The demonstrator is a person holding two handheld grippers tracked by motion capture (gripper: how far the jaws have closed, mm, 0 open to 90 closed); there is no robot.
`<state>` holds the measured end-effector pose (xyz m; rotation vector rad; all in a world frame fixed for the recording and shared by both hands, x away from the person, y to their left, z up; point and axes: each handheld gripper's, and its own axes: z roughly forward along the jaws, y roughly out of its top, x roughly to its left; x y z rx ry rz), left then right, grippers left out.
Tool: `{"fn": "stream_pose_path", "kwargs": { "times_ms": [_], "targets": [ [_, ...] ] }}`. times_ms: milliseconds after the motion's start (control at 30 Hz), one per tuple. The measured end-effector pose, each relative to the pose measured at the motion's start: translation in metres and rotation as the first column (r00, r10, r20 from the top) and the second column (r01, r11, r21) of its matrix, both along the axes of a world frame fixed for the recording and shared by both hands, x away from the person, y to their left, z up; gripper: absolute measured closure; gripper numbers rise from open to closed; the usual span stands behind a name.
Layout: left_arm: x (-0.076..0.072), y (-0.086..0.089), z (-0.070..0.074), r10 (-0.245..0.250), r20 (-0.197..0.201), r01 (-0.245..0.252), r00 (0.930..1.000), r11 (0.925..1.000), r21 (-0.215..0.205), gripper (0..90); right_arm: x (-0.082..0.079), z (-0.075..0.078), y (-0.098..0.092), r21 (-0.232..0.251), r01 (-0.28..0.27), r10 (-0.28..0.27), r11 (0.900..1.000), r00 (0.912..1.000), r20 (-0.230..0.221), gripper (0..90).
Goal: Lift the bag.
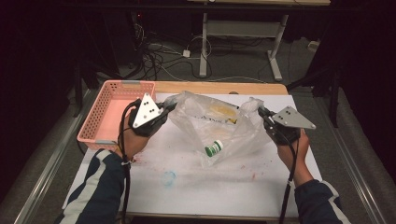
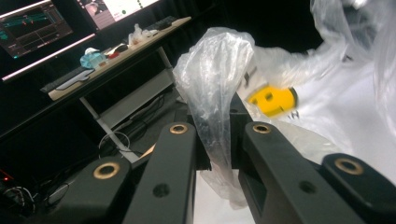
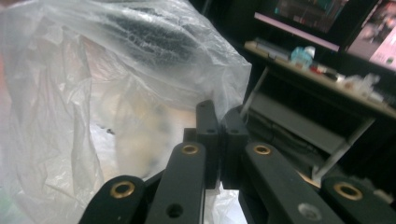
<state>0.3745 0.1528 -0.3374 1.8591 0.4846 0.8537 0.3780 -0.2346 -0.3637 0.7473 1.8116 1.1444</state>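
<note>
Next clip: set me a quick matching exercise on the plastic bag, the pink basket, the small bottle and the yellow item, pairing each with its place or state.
1 plastic bag
2 pink basket
3 green-capped bottle
4 yellow item

a at the table's left edge
b lying low inside the bag, on its side
c pinched at both sides by the left gripper and right gripper
d inside the bag, farther back

Pairs: 1-c, 2-a, 3-b, 4-d

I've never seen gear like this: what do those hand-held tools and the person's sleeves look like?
Each black two-jaw gripper, left and right, has brass-ringed holes, a grey three-cornered plate dotted with small marks and a trailing black cable. The sleeves are dark navy with white stripes.
</note>
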Motion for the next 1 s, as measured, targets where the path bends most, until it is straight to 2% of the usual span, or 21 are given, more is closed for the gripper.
{"fn": "stream_pose_path", "kwargs": {
  "times_ms": [33,67,100,133,200,233,300,367,433,533,567,600,633,833,900,1000],
  "targets": [
    [0.006,-0.003,-0.001,0.004,-0.005,-0.004,1.0,0.9999,-0.014,84.3,0.007,-0.003,0.001,-0.003,0.006,-0.006,1.0,0.9998,-0.019,90.0],
    [0.012,-0.007,-0.002,0.009,-0.009,-0.009,0.9999,0.9996,-0.027,84.3,0.007,-0.003,0.001,-0.003,0.006,-0.006,1.0,0.9998,-0.019,90.0],
    [0.018,-0.011,-0.004,0.016,-0.016,-0.017,0.9997,0.999,-0.041,84.2,0.021,-0.01,0.001,0.003,0.038,-0.038,0.999,0.9986,-0.038,90.0],
    [0.025,-0.015,-0.007,0.018,-0.029,-0.019,0.9994,0.998,-0.06,84.2,0.021,-0.01,0.001,0.003,0.038,-0.038,0.999,0.9986,-0.038,90.0],
    [0.037,-0.023,-0.013,0.03,-0.048,-0.034,0.9984,0.9961,-0.081,84.2,0.04,-0.023,-0.001,0.044,0.084,-0.08,0.996,0.9929,-0.088,90.0],
    [0.042,-0.027,-0.017,0.028,-0.065,-0.034,0.9975,0.9947,-0.097,84.2,0.04,-0.023,-0.001,0.044,0.084,-0.08,0.996,0.9929,-0.088,90.0],
    [0.05,-0.035,-0.023,0.036,-0.074,-0.042,0.9966,0.9947,-0.093,84.3,0.051,-0.031,-0.002,0.061,0.114,-0.106,0.992,0.9866,-0.124,90.0],
    [0.057,-0.041,-0.027,0.041,-0.081,-0.048,0.9958,0.995,-0.088,84.3,0.058,-0.035,-0.004,0.071,0.142,-0.132,0.987,0.9823,-0.133,90.0],
    [0.063,-0.046,-0.028,0.049,-0.094,-0.057,0.9944,0.9944,-0.089,84.3,0.061,-0.03,-0.008,0.094,0.166,-0.155,0.982,0.9819,-0.108,90.0],
    [0.067,-0.047,-0.024,0.056,-0.092,-0.066,0.9942,0.9913,-0.114,84.4,0.058,-0.024,-0.01,0.12,0.161,-0.151,0.98,0.9845,-0.089,90.0],
    [0.067,-0.047,-0.022,0.06,-0.084,-0.07,0.9947,0.9901,-0.121,84.4,0.056,-0.021,-0.009,0.122,0.162,-0.154,0.979,0.9856,-0.071,90.0],
    [0.066,-0.047,-0.019,0.061,-0.078,-0.071,0.9951,0.9887,-0.132,84.4,0.05,-0.013,-0.007,0.125,0.148,-0.146,0.981,0.9889,-0.029,90.0],
    [0.065,-0.046,-0.018,0.061,-0.075,-0.071,0.9953,0.9877,-0.139,84.4,0.05,-0.013,-0.007,0.125,0.148,-0.146,0.981,0.9889,-0.029,90.0],
    [0.052,-0.04,0.004,0.065,-0.011,-0.066,0.9978,0.9826,-0.174,84.7,0.025,0.012,0.0,0.159,0.097,-0.111,0.983,0.9904,0.083,90.0],
    [0.046,-0.035,0.014,0.078,0.017,-0.073,0.9968,0.9804,-0.183,84.8,0.016,0.019,0.003,0.159,0.082,-0.102,0.984,0.9866,0.127,90.0],
    [0.039,-0.026,0.029,0.087,0.042,-0.076,0.9953,0.9753,-0.207,85.3,0.005,0.029,0.003,0.182,0.063,-0.094,0.981,0.9812,0.168,90.0]
  ]
}}
